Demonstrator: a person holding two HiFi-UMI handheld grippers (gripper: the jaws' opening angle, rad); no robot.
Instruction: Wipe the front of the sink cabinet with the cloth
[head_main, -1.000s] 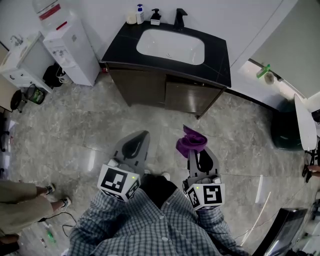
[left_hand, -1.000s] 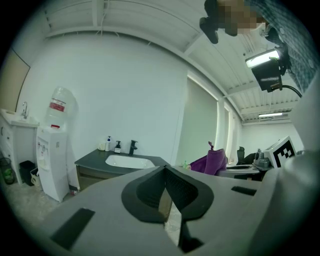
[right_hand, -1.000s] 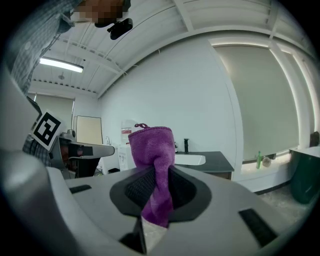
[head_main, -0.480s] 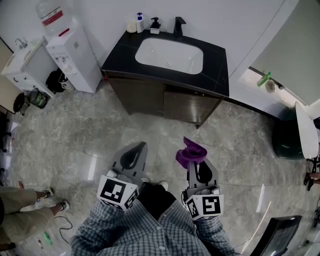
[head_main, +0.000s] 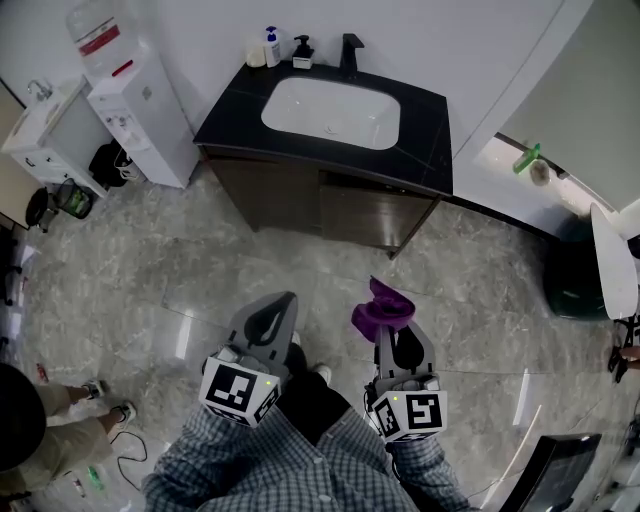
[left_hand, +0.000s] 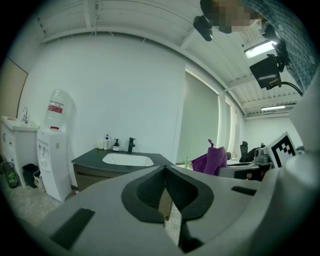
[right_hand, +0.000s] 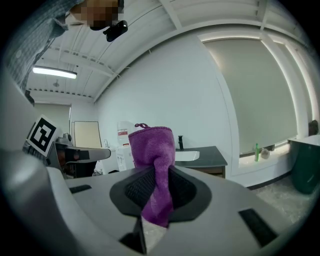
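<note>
A person in a checked shirt (head_main: 260, 470) stands on a marbled floor (head_main: 180, 270) facing the cabinet (head_main: 330, 205), a gripper in each hand. The right gripper (head_main: 392, 328) has its fingers (right_hand: 134, 190) pinching a purple cloth (head_main: 380, 303), which bunches up above the tips and hangs down between them (a small loop sticks up from its top edge). The left gripper (head_main: 288, 298) carries nothing, its fingers (left_hand: 149, 192) pressed together at the tips. Both are held low and near the body, well apart from the cabinet's dark wooden front, which the cloth does not touch. The cabinet's black worktop (head_main: 430, 140) holds a white sink (head_main: 330, 112), with a black tap (head_main: 348, 45) and pump bottles (head_main: 271, 47) along the wall behind it. A white water dispenser (head_main: 135, 100) stands just beside the cabinet, on its left. At the lower left edge, another person's legs (head_main: 60, 440) are in view.
</note>
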